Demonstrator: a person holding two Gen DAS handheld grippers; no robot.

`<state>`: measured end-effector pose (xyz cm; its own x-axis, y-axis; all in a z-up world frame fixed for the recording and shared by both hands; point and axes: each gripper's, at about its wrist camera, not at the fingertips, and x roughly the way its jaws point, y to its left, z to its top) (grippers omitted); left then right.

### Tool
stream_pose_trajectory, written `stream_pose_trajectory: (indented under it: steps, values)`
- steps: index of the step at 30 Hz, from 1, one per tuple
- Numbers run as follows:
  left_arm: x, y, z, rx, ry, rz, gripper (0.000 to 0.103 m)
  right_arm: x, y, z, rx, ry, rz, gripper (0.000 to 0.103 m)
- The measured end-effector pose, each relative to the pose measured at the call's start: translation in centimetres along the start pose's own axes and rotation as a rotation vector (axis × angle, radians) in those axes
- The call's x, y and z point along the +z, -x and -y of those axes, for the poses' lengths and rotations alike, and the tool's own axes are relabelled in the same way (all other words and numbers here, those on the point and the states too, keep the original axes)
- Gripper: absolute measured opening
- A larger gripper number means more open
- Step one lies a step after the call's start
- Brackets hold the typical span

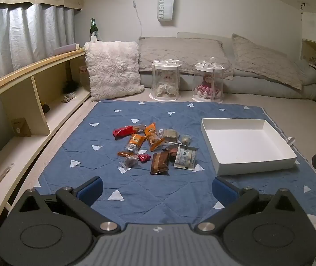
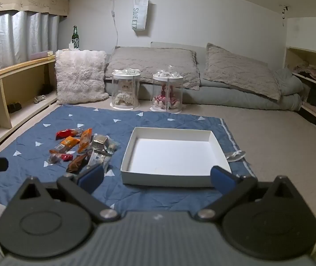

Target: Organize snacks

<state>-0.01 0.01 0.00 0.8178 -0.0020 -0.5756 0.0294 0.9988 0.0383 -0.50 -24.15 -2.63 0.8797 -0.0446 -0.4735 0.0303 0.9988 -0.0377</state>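
Several wrapped snacks (image 1: 155,146) lie in a loose pile on a blue quilted mat (image 1: 158,190): a red pack (image 1: 123,131), orange packs (image 1: 153,136), a brown bar (image 1: 159,163) and a silver pack (image 1: 185,156). An empty white box (image 1: 246,146) sits to their right. My left gripper (image 1: 158,189) hovers open, short of the pile, nothing between its blue pads. In the right wrist view the snacks (image 2: 84,149) lie left of the white box (image 2: 173,155), and my right gripper (image 2: 156,178) stands open just before the box's near wall.
Two clear cylinders with dolls (image 1: 166,81) (image 1: 209,82) stand beyond the mat. A fluffy cushion (image 1: 113,69), grey pillows (image 2: 151,65) and folded bedding line the back. Wooden shelves (image 1: 31,102) run along the left; more shelves (image 2: 313,84) on the right. A clear wrapper (image 2: 235,155) lies by the box.
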Motion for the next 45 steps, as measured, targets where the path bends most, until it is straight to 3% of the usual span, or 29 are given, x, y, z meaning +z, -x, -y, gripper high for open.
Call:
stream_pose_trajectory:
  steps: [45]
  values:
    - [-0.22, -0.53, 0.40, -0.005, 0.003, -0.006, 0.103, 0.03, -0.34, -0.05, 0.003, 0.002, -0.013, 0.103]
